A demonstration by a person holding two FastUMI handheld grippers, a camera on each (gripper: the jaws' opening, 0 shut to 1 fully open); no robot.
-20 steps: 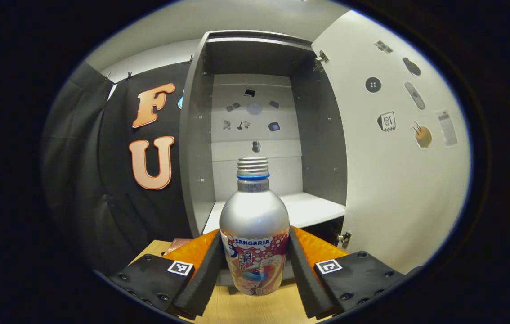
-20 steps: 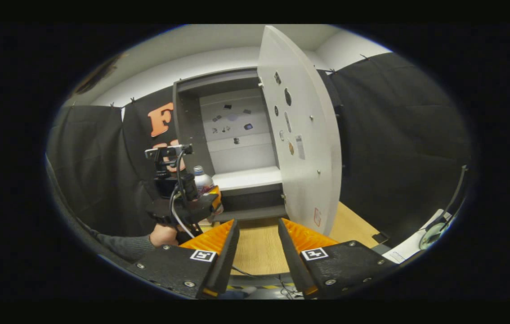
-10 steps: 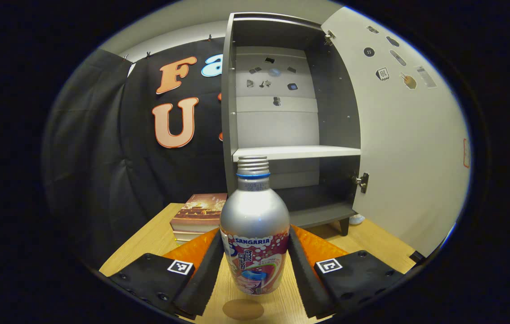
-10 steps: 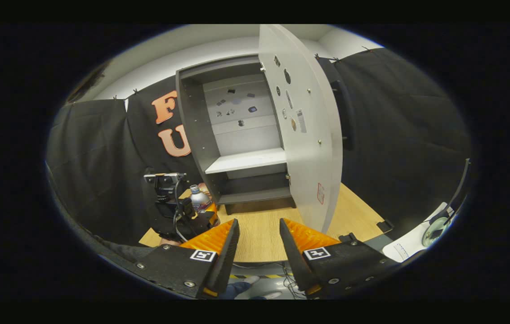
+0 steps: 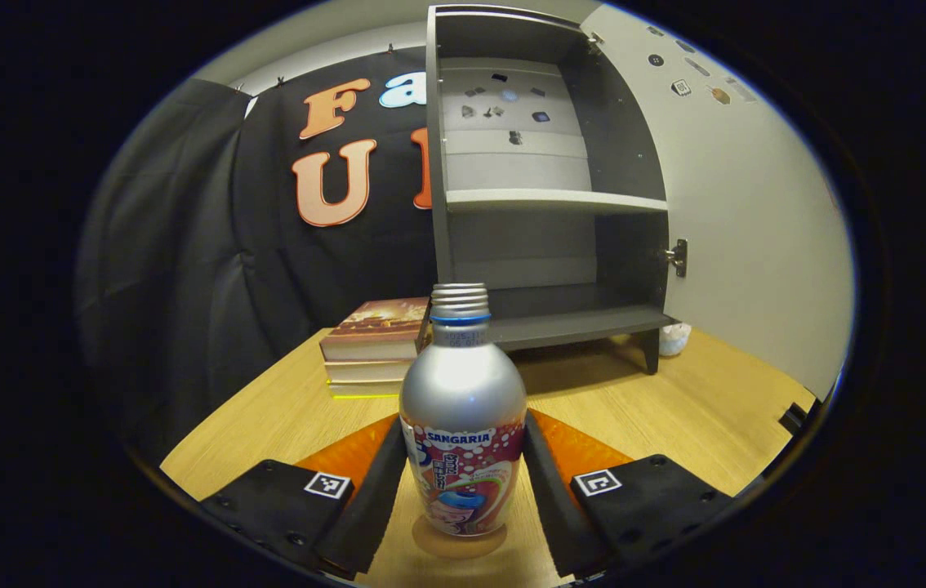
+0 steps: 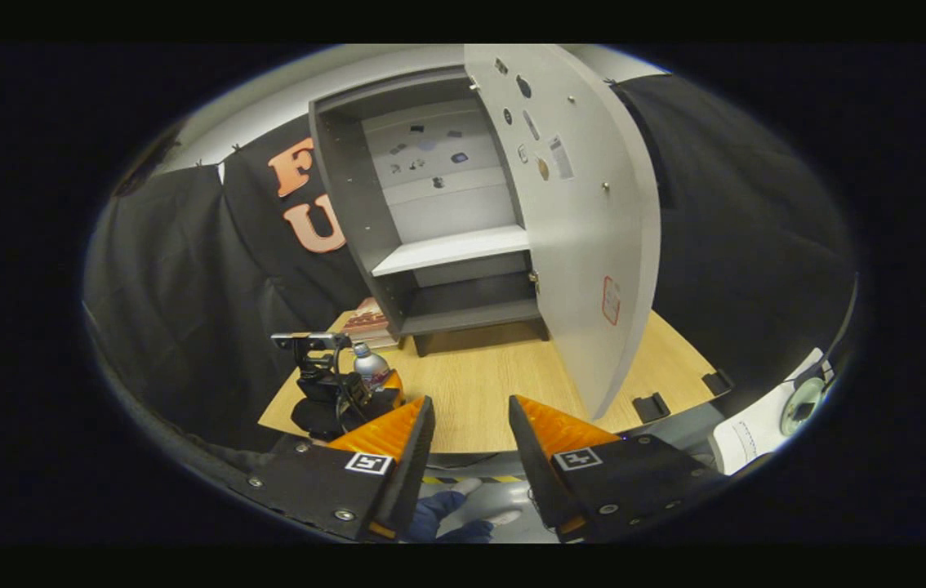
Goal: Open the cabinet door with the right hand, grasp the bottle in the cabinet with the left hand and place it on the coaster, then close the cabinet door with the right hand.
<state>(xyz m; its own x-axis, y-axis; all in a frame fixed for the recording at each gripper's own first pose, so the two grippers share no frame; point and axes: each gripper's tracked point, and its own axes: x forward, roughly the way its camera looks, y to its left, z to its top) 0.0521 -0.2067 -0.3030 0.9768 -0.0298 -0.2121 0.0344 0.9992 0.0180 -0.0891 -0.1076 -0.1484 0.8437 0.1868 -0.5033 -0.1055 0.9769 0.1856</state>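
Left gripper (image 5: pixel 463 482) — fingers clamped on the lower, labelled half of the bottle (image 5: pixel 463 433), one finger pressing each side. The bottle stands upright, directly over the round coaster (image 5: pixel 458 542), whose edge shows beneath its base; whether the base already rests on the coaster or hangs just above cannot be told.

Bottle — silver metal body, threaded neck with no cap seen, printed wrap around the lower half. Judged stiff and smooth, likely slippery on the bare shoulder; weight unknown, since the contents are hidden. An open neck means it should be kept upright. The best hold is where the fingers sit now, on the straight wrapped section below the shoulder, not on the tapering dome.

Right gripper (image 6: pixel 467 445) — fingers spread apart, nothing between them, held low and well back from the table (image 5: pixel 659 416). In the right gripper view the left gripper (image 6: pixel 357 392) with the bottle (image 6: pixel 367 366) shows near the table's front left corner.

Mid-distance — a stack of books (image 5: pixel 369 343) on the table, just left of the cabinet's foot.

Far — cabinet (image 5: pixel 545 188), shelves bare; cabinet door (image 6: pixel 585 220) swung wide open to its right. Closing it is not yet done; the bottle's release onto the coaster looks to be the step in hand.
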